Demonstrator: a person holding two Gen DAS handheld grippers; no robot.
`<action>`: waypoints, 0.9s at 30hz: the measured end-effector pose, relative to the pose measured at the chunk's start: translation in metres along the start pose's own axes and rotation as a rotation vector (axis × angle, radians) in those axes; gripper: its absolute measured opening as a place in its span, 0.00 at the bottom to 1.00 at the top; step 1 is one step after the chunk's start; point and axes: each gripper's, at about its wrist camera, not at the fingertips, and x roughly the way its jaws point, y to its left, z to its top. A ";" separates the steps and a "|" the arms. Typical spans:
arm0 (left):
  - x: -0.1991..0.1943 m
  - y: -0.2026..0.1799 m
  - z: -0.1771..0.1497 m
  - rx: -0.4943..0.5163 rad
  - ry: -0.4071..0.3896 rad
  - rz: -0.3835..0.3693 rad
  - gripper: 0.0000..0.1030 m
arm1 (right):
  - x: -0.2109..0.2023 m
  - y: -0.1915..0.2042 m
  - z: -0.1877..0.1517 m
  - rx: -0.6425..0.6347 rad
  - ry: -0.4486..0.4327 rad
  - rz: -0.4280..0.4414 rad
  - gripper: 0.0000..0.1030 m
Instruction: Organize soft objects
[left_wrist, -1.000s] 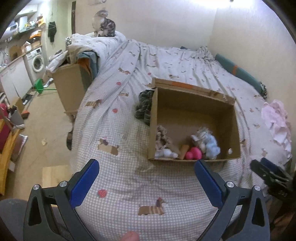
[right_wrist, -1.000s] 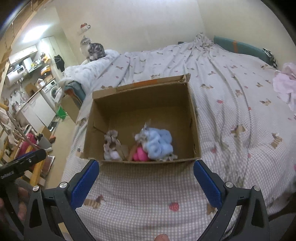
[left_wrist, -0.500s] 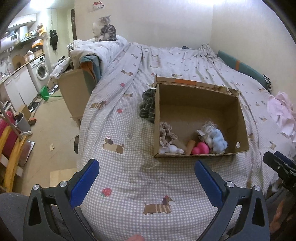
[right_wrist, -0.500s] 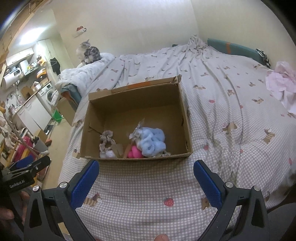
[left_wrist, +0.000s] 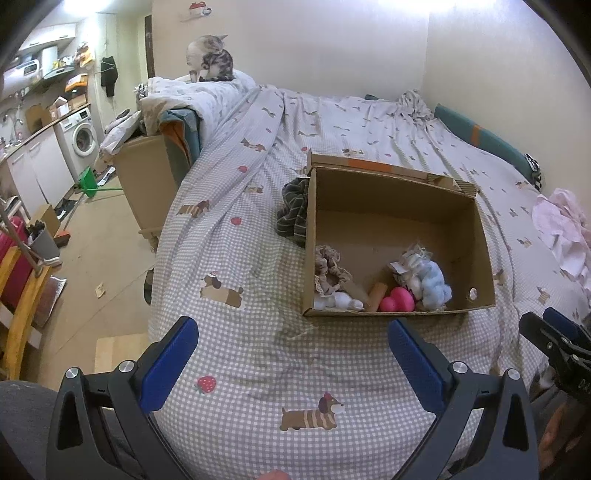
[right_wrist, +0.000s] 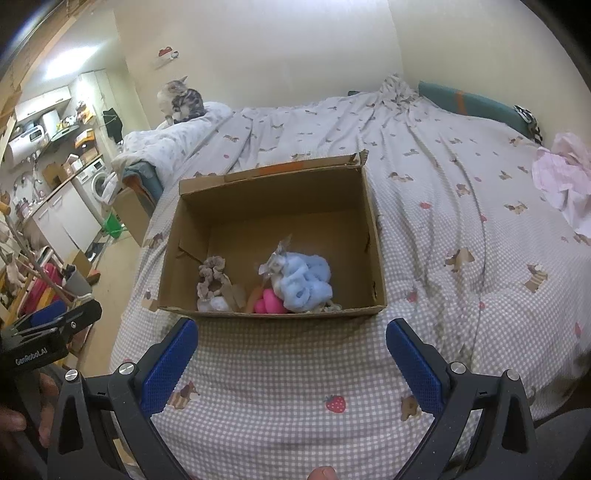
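An open cardboard box (left_wrist: 480, 236) (right_wrist: 373, 236) sits on the bed. Inside at its near wall lie a beige scrunchie (left_wrist: 328, 269) (right_wrist: 210, 273), a white soft item (left_wrist: 340, 302), a pink toy (left_wrist: 397, 299) (right_wrist: 267, 301) and a light blue fluffy item (left_wrist: 432, 284) (right_wrist: 303, 280). A dark striped cloth (left_wrist: 293, 210) lies outside against the box's left wall. A pink garment (left_wrist: 565, 229) (right_wrist: 561, 173) lies at the bed's right. My left gripper (left_wrist: 291, 362) and right gripper (right_wrist: 290, 358) are both open and empty, over the bedspread short of the box.
The bed has a checked dog-print cover (left_wrist: 258, 332). A cat (left_wrist: 208, 59) sits on piled bedding at the far left. A second cardboard box (left_wrist: 147, 184) stands beside the bed. Kitchen units and a washing machine (left_wrist: 83, 140) are at the left. A yellow chair (left_wrist: 22, 302) stands near.
Both grippers have drawn back from the box and risen, so it looks smaller and farther. Both stay open. The cat has turned its head.
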 end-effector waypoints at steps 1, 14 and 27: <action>0.000 0.000 0.000 0.000 0.000 0.001 1.00 | 0.000 0.000 0.000 0.004 0.001 -0.001 1.00; 0.000 0.000 -0.001 -0.010 0.008 -0.010 1.00 | 0.000 0.001 0.000 0.007 -0.001 -0.009 1.00; -0.001 -0.001 -0.001 -0.018 0.007 -0.009 1.00 | -0.001 -0.001 0.002 -0.003 -0.001 -0.006 1.00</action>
